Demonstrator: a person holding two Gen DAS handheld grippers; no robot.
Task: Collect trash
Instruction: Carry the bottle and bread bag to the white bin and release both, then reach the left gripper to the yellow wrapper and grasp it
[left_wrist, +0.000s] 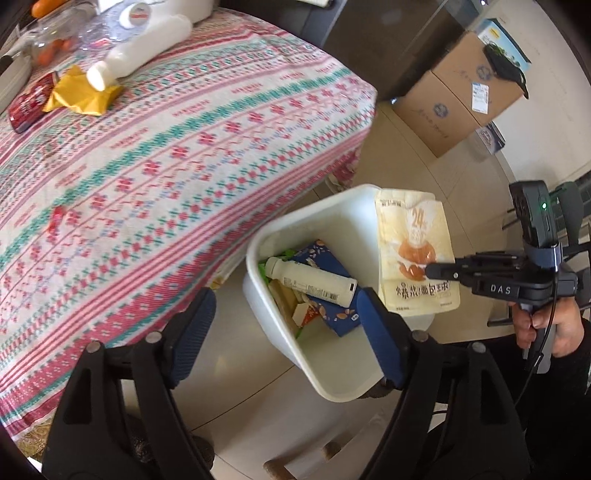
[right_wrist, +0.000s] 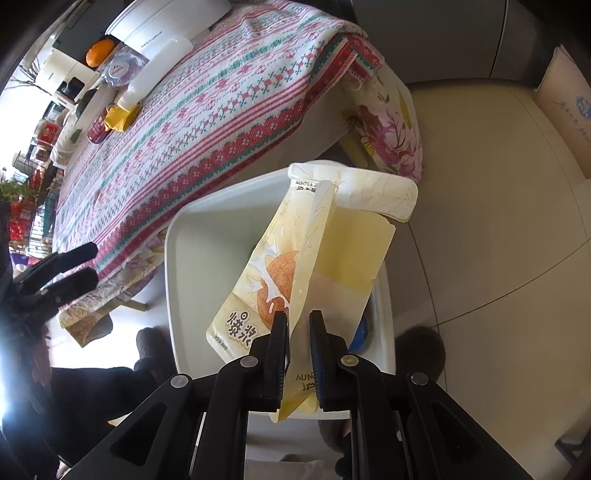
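Patterned desk beside white trash bin on tile floor. Right claw pinches cream bread-snack pouch above bin. Left claw spread wide, holding nothing.

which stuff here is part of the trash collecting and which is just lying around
In the job:
bread bag, pinched in the right gripper over the bin
white bin
left gripper, open
yellow wrapper, red can, white bottle on the table, probably next

Just lying about:
cardboard box
orange
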